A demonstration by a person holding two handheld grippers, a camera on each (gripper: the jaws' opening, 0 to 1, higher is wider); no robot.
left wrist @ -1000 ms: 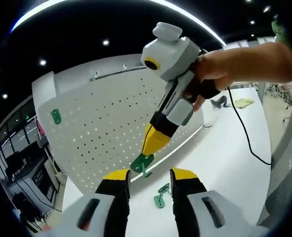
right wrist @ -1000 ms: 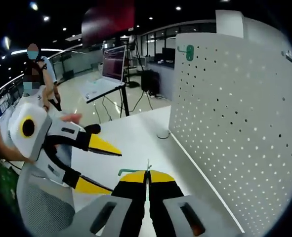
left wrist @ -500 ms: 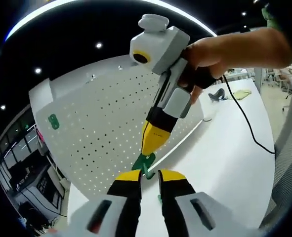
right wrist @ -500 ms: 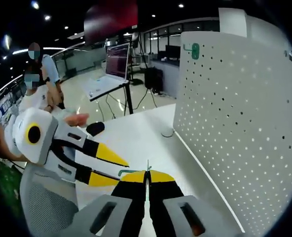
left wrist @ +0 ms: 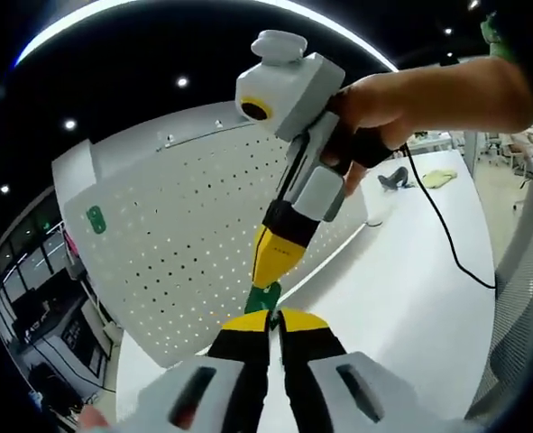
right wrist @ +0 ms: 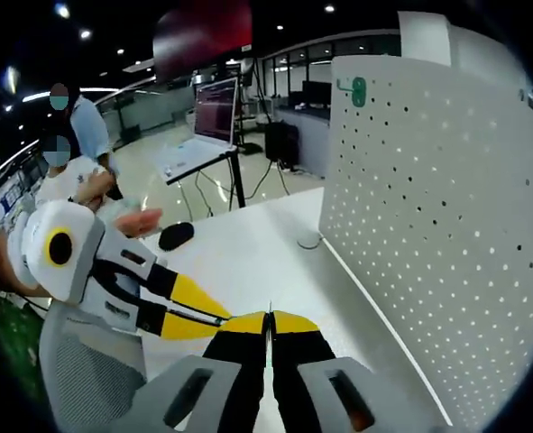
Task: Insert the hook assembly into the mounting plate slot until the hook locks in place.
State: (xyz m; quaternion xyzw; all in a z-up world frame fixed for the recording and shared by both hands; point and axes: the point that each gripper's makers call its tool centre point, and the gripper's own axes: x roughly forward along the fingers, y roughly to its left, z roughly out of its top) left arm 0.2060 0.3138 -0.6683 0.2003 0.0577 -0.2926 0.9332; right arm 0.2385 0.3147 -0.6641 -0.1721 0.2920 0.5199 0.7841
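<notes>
A small green hook piece [left wrist: 266,297] hangs in the air in front of the white perforated board [left wrist: 185,234]. My right gripper [left wrist: 268,281] comes down from above in a person's hand and is shut on the piece's top. My left gripper [left wrist: 273,316] rises from below, its yellow tips shut on the lower end. In the right gripper view my right gripper [right wrist: 269,317] is shut on a thin pale edge. There my left gripper [right wrist: 223,317] reaches in from the left, tips touching the right one's. The board [right wrist: 428,198] stands to the right.
Another green hook [left wrist: 96,219] sits high on the board, also seen as a hook [right wrist: 358,90] near its top corner. The white table [left wrist: 410,271] carries a black cable [left wrist: 446,234] and a black mouse [right wrist: 176,235]. A grey mesh chair [right wrist: 77,379] and people stand behind.
My left gripper's jaws were wide apart, then closed step by step onto the green piece held by the right gripper. The second green piece on the table has dropped out of view.
</notes>
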